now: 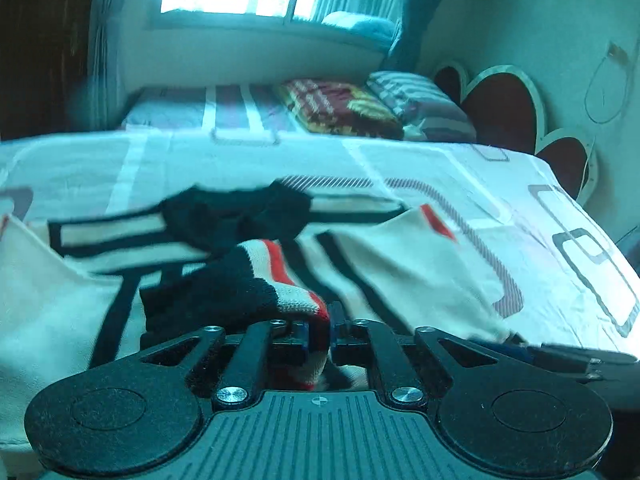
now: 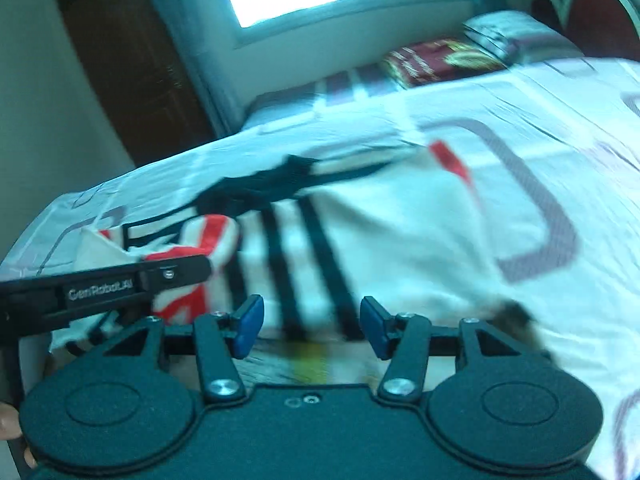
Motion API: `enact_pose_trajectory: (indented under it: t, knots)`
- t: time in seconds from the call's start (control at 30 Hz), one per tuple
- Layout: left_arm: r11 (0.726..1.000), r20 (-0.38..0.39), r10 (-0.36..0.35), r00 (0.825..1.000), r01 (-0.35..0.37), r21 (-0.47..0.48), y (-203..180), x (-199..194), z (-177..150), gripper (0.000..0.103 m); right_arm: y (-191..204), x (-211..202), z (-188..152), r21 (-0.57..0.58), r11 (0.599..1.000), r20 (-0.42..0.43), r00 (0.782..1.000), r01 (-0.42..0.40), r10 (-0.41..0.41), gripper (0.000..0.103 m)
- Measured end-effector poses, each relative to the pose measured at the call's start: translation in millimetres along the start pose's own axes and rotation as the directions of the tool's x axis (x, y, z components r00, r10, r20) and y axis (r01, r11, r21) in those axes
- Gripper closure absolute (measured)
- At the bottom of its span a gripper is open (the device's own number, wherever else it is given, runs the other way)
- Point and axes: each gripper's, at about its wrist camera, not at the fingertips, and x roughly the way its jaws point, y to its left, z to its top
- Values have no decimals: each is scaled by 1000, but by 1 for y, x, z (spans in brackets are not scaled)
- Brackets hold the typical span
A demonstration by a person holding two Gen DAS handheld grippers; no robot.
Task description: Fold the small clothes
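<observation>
A small cream knit garment (image 1: 408,264) with black stripes, a dark collar and red-trimmed sleeves lies on the bed; it also shows in the right wrist view (image 2: 384,240). My left gripper (image 1: 319,326) is shut on a bunched red, cream and dark cuff (image 1: 288,292) of the garment, and its arm shows in the right wrist view (image 2: 104,292). My right gripper (image 2: 312,326) is open and empty over the garment's near hem, its blue pads (image 2: 250,326) spread wide.
The bed sheet (image 1: 520,184) is white with grey rounded rectangles. A red patterned pillow (image 1: 340,108) and a striped pillow (image 1: 420,100) lie at the far end by a dark red headboard (image 1: 504,112). A window and a brown wardrobe (image 2: 132,60) stand behind.
</observation>
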Motion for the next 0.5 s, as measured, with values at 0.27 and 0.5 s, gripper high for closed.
enact_pose_trajectory:
  t: [0.27, 0.5]
  knots:
    - [994, 57, -45, 997, 39, 103, -59, -24, 22, 24, -10, -6, -3, -20, 998, -7, 998, -68, 67, 43]
    - [976, -93, -94, 991, 110, 189, -75, -9, 13, 24, -9, -3, -1, -8, 995, -20, 995, -95, 95, 40]
